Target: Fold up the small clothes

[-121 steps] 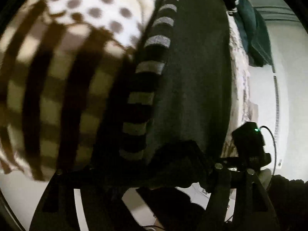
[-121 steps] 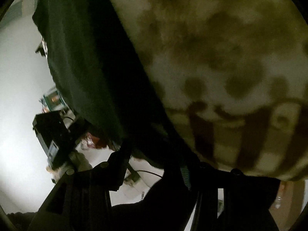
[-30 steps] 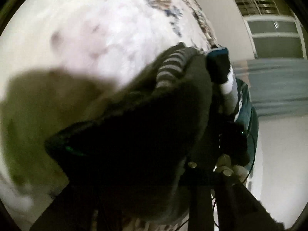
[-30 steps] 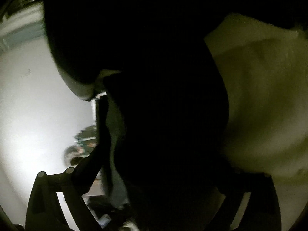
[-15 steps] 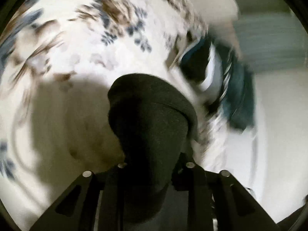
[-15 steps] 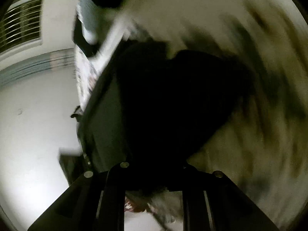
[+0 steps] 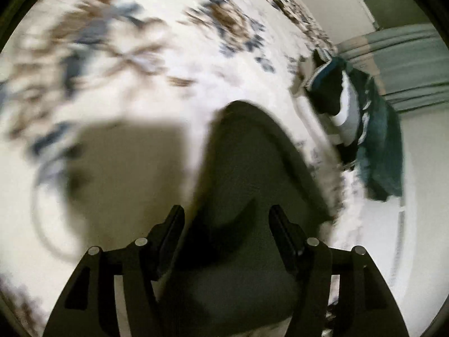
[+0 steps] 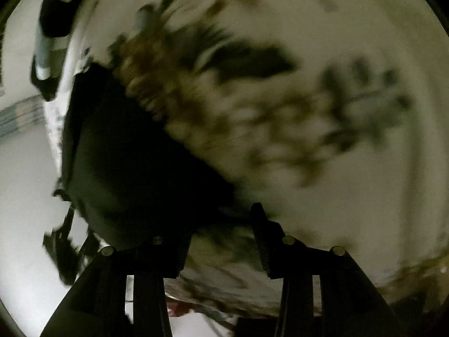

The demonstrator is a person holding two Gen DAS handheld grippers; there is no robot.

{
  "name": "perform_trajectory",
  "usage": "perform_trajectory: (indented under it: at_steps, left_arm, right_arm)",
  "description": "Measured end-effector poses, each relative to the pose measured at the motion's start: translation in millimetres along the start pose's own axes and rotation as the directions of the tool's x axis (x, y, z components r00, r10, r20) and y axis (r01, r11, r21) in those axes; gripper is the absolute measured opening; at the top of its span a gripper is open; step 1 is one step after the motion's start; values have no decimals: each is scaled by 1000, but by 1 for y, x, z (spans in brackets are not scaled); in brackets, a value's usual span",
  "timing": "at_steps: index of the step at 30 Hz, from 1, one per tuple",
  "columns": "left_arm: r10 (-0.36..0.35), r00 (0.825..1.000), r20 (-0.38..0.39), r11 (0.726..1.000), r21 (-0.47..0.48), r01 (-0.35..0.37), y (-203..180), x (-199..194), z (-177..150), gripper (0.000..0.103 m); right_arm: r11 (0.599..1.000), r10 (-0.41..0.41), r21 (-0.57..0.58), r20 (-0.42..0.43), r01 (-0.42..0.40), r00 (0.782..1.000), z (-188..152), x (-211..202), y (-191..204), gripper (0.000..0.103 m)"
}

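Observation:
A dark grey-black garment (image 7: 247,168) lies on a white bed cover with blue and brown flowers (image 7: 126,56). My left gripper (image 7: 226,224) is open, its fingers (image 7: 171,224) either side of the garment's near part. In the right wrist view the same dark garment (image 8: 126,154) lies at the left on the floral cover (image 8: 308,98). My right gripper (image 8: 221,236) is open, its left finger (image 8: 174,252) over the garment's edge, holding nothing. Both views are blurred.
A pile of other clothes, teal, black and white (image 7: 364,120), lies at the bed's far edge by grey curtains (image 7: 407,64); it also shows in the right wrist view (image 8: 53,28). White wall and floor lie beyond the bed edge (image 8: 22,168).
Both grippers have opened and let go of the dark garment, which now lies on the bed. Both have drawn back from it.

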State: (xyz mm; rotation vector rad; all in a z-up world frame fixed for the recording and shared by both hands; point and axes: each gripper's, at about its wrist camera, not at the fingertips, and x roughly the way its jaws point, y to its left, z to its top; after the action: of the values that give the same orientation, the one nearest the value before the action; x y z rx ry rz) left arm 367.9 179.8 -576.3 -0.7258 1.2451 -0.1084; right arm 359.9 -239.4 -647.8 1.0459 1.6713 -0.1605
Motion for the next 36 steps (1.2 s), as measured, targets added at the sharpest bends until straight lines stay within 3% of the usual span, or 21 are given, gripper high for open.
perform_trajectory:
  at_steps: [2,5,7,8,10,12,13,14,15,17,18,19,21,24,27,29,30,31,33,35,36]
  left_arm:
    - [131,991,7,991,26,-131,13,-19,-24,60]
    - [273,962,-21,961,48,-272,43,-21,-57,60]
    - [327,942,-74,945,33,-325,71,-8,-76,60]
    - [331,940,-80,944,28,-329,81,-2,-82,60]
    - [296,954,-44,955,35,-295,86,2,-85,71]
    - [246,969,-36,969,32,-245,87,9,-84,103]
    - [221,975,-34,975,31,-220,87,13,-82,103]
    - [254,967,-34,967,29,-253,86,18,-81,103]
    - [274,961,-34,962,32,-273,84,21,-80,103]
    - [305,952,-34,952,42,-303,80,25,-80,103]
    - [313,949,-41,949,44,-311,80,26,-79,103]
    - [316,948,-49,948,47,-313,79,27,-78,103]
    - [305,949,-78,952,47,-302,78,24,-74,103]
    - [287,955,-78,958,18,-287,76,4,-64,103]
    - [291,957,-2,957,4,-291,67,-24,-39,103]
    - [269,962,39,963,8,-269,54,-28,-12,103]
    - [231,972,50,972,18,-233,46,-24,0,103]
    - [206,977,53,978,31,-208,39,-18,9,103]
    - [129,991,41,988,75,-132,13,7,38,103]
    - [51,999,7,993,107,-51,-2,42,65,99]
    - [30,1000,-7,993,112,-29,-8,53,68,89]
  right_arm:
    - [1000,9,-21,9,-9,1000,21,-25,-10,45]
    - [994,9,-107,42,-4,999,32,-36,20,46]
    - [973,17,-231,67,-1,998,50,-38,56,53]
    - [962,17,-275,73,3,997,57,-37,68,53]
    - [899,10,-437,90,30,996,69,-24,133,61]
    - [822,-33,-560,139,106,990,77,-10,174,63]
    - [774,-50,-617,162,141,985,73,-2,189,63]
    - [699,-83,-690,181,186,980,78,12,213,63]
    - [662,-110,-719,190,214,976,75,13,209,63]
    - [633,-128,-739,192,229,973,89,27,234,55]
    - [644,-106,-736,186,210,977,92,28,243,24]
    - [671,-87,-714,191,199,978,93,22,244,10]
    - [759,-5,-636,208,139,978,101,3,240,9]
    - [846,31,-525,216,90,976,115,-2,237,9]
    - [872,38,-487,168,50,985,122,1,231,12]
    - [880,74,-475,146,5,987,124,-11,223,20]
    - [881,103,-471,139,-26,985,125,-18,218,30]
    - [880,116,-473,140,-37,983,123,-23,211,46]
    - [870,111,-492,130,-33,985,121,-26,206,60]
    - [858,92,-512,92,-33,991,118,-13,214,60]
    - [851,86,-524,66,-39,994,119,-6,216,60]
